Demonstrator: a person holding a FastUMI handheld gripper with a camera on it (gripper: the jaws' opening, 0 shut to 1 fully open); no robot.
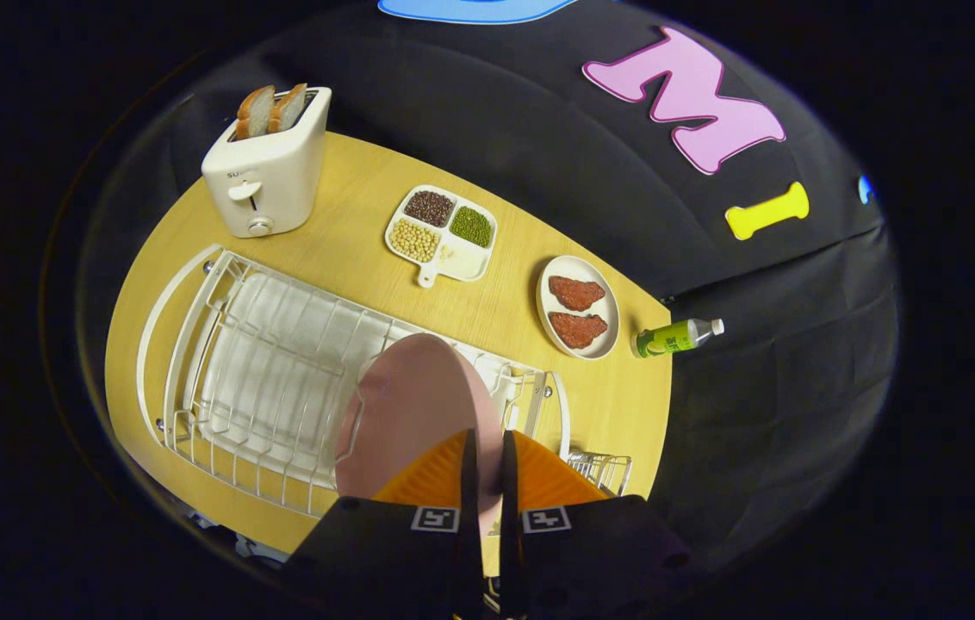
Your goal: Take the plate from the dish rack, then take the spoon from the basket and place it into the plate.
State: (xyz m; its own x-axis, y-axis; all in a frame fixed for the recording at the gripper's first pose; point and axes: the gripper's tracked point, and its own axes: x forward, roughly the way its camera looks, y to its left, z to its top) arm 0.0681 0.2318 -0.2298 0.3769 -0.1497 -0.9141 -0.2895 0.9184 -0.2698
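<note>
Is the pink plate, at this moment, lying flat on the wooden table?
No, the pink plate stands on edge, clamped between the gripper's closed fingers above the white dish rack.

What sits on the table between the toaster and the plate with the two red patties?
In the gripper view, the divided dish of beans lies between the toaster and the patty plate.

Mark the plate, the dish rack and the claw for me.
plate [406, 413]: gripper view, on its pink face, edge between the fingers.
dish rack [268, 362]: gripper view, on its wire floor.
claw [487, 469]: gripper view, midway between the fingertips, shut on the plate.
</note>
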